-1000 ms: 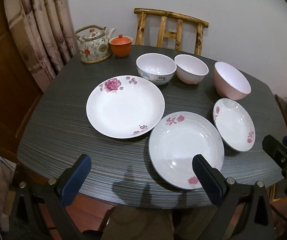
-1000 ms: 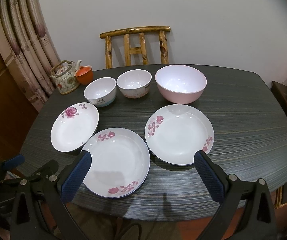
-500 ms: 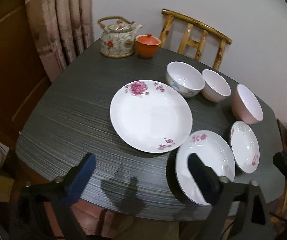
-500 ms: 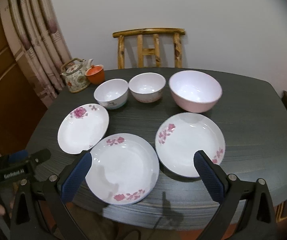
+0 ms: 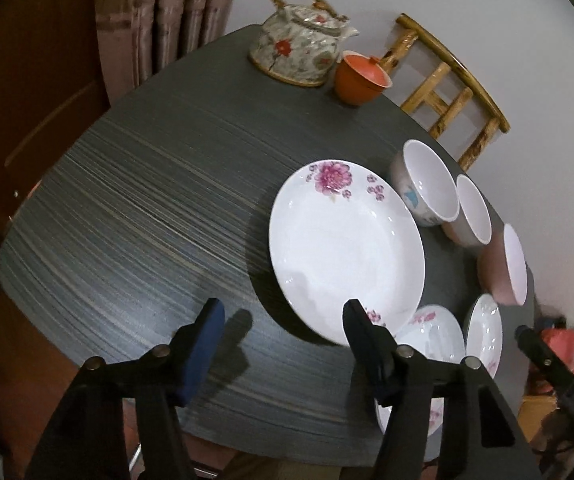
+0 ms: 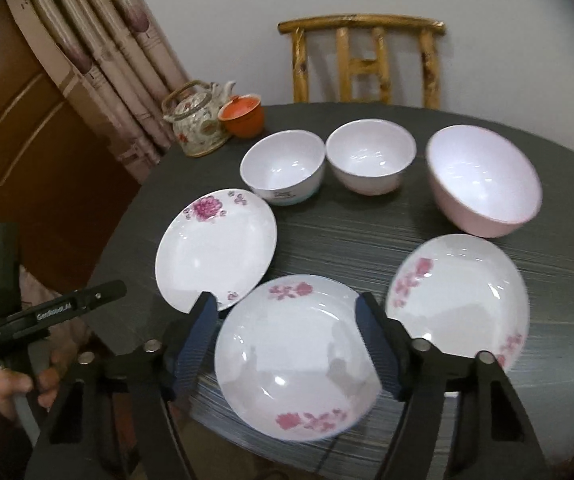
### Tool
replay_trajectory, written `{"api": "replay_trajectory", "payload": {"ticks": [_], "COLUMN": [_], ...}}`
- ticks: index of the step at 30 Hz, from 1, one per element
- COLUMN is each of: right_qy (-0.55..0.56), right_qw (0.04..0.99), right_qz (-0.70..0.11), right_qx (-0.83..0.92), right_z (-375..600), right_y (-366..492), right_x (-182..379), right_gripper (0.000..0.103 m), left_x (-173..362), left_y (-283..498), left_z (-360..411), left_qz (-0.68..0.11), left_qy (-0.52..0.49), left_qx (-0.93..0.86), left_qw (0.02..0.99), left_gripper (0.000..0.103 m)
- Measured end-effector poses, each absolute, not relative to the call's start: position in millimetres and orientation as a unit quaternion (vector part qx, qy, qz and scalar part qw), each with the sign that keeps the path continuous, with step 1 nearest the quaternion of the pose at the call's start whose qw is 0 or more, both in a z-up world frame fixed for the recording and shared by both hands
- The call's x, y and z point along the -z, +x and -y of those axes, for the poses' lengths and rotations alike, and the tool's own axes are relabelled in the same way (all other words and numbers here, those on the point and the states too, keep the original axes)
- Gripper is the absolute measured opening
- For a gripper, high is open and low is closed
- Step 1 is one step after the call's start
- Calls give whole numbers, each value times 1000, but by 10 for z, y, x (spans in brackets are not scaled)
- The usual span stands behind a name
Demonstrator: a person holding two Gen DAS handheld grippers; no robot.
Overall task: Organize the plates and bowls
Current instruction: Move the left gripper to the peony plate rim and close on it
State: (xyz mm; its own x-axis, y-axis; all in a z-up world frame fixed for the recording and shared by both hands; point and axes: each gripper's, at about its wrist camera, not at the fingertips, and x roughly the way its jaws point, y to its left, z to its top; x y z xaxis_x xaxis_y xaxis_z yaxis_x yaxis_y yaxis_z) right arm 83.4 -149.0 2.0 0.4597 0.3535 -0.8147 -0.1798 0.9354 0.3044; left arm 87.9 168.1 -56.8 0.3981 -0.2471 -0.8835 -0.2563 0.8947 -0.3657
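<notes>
Left wrist view: the left gripper (image 5: 281,332) points steeply down over the table (image 5: 127,220), its jaws closing with nothing between them; its right finger overlaps the near rim of the big plate (image 5: 347,248).

Right wrist view: the right gripper (image 6: 287,334) hangs above the middle plate (image 6: 295,356), jaws closing, not touching it. Three bowls (image 6: 371,160) stand behind. Only here a hand (image 6: 19,384) shows, holding the other tool; its label is unreadable.
</notes>
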Motion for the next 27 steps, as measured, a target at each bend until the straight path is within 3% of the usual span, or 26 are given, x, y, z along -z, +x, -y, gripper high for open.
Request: {"api": "replay_trajectory", "payload": {"ticks": [5, 6, 7, 9, 17, 27], "right_qy": [96, 96, 99, 103, 118, 121], "right_qw": [829, 825, 821, 815, 784, 767], "right_qz": [-521, -526, -531, -539, -579, -602], "right_qx": [-178, -181, -184, -188, -189, -185], "right_z": [1336, 1297, 1261, 1192, 979, 879], "right_y": [1143, 1205, 1267, 1405, 1859, 2108], "right_x": [123, 155, 181, 249, 590, 846], "right_gripper": [54, 52, 51, 48, 21, 21], "left_x": [666, 692, 713, 785, 942, 1084], "left_y": [1084, 1126, 1161, 1257, 1448, 1552], "left_z": [-1798, -1813, -1815, -1823, -1848, -1852], "left_qz": [-550, -551, -554, -562, -575, -583], "left_qy": [-262, -266, -267, -277, -280, -281], "left_qx": [10, 12, 11, 16, 19, 23], "left_qw": [793, 791, 789, 779, 769, 762], "left_gripper": [63, 60, 50, 44, 41, 41]}}
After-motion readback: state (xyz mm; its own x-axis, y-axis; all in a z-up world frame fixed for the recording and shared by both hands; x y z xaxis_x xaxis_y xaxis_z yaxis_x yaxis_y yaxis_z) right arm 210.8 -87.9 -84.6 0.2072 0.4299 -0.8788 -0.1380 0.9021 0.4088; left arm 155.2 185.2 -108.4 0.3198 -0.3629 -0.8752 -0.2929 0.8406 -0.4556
